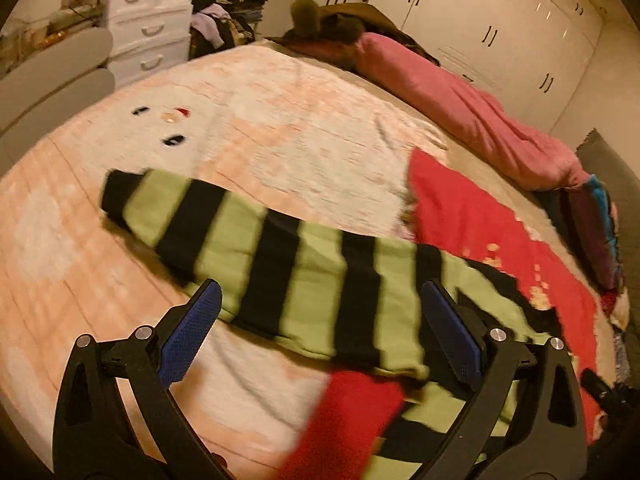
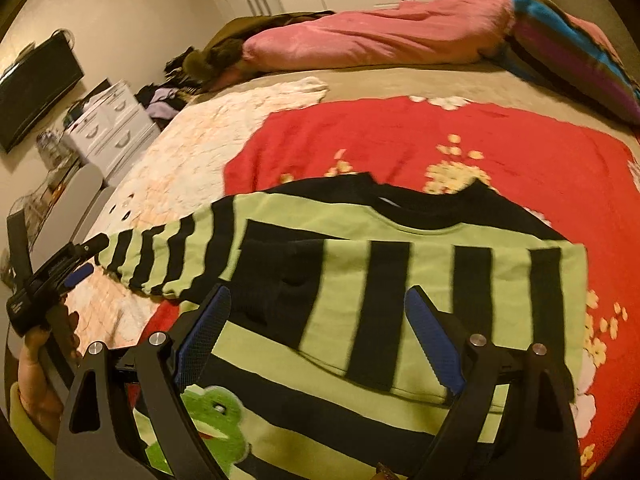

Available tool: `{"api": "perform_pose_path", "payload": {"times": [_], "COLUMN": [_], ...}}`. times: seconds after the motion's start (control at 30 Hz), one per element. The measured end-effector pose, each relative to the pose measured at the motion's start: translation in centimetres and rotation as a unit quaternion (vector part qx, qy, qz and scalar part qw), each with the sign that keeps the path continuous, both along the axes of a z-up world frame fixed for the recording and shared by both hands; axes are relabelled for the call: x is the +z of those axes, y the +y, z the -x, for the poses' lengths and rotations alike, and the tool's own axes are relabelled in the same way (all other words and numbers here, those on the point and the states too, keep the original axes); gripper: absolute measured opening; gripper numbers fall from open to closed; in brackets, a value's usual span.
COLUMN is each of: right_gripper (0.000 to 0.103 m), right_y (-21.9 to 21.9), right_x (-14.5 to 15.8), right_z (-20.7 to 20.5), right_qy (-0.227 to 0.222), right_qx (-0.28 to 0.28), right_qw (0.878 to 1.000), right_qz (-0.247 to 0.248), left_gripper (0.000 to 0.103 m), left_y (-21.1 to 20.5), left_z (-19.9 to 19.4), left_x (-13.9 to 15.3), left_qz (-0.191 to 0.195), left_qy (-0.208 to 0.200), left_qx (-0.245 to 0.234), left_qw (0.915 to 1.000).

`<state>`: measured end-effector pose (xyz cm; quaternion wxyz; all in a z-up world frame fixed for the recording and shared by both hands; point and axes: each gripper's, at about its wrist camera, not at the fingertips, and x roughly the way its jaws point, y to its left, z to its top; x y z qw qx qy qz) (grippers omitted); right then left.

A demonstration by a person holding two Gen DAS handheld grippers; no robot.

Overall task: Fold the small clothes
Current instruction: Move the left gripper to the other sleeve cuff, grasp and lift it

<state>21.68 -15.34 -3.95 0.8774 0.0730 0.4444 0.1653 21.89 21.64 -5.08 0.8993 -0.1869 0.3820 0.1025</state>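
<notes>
A small green and black striped sweater (image 2: 400, 304) lies on the bed, with one sleeve folded across its body and a frog patch (image 2: 216, 416) near its hem. The other sleeve (image 1: 256, 236) stretches out to the left over the pale quilt. My left gripper (image 1: 320, 308) is open and hovers just above that sleeve, holding nothing; it also shows in the right wrist view (image 2: 80, 260) at the sleeve's cuff. My right gripper (image 2: 316, 312) is open above the sweater's body, holding nothing.
The sweater lies partly on a red flowered blanket (image 2: 440, 144) and a pale peach quilt (image 1: 240, 112). A pink duvet (image 2: 360, 44) and a striped pillow (image 2: 576, 56) lie at the bed's far side. White drawers (image 1: 148, 28) stand beside the bed.
</notes>
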Motion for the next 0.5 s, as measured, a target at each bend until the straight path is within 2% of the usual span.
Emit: {"api": "perform_pose_path", "payload": {"times": [0.07,0.17,0.33,0.5], "right_gripper": [0.088,0.088,0.088,0.088], "right_y": [1.3,3.2,6.3,8.3], "right_x": [-0.1,-0.4,-0.4,-0.8], "right_z": [-0.3,-0.7,-0.7,-0.3], "right_qy": [0.000,0.004,0.001,0.004], "right_qx": [0.010,0.019,0.049,0.069], "right_qw": [1.000,1.000,0.999,0.997], "right_qz": [0.002,-0.003,-0.009,-0.018], "left_gripper": [0.093,0.093,0.093,0.092], "left_y": [1.7,4.8,8.3,12.6], "left_z": [0.1,0.0,-0.5,-0.5], "left_x": [-0.4,-1.5,-2.9,-5.9], "left_qz": [0.000,0.035,0.043,0.095], "left_qy": [0.002,0.005,0.018,0.036], "left_qx": [0.018,0.047,0.078,0.136], "left_qw": [0.9998,0.9983,0.9959,0.9855]}}
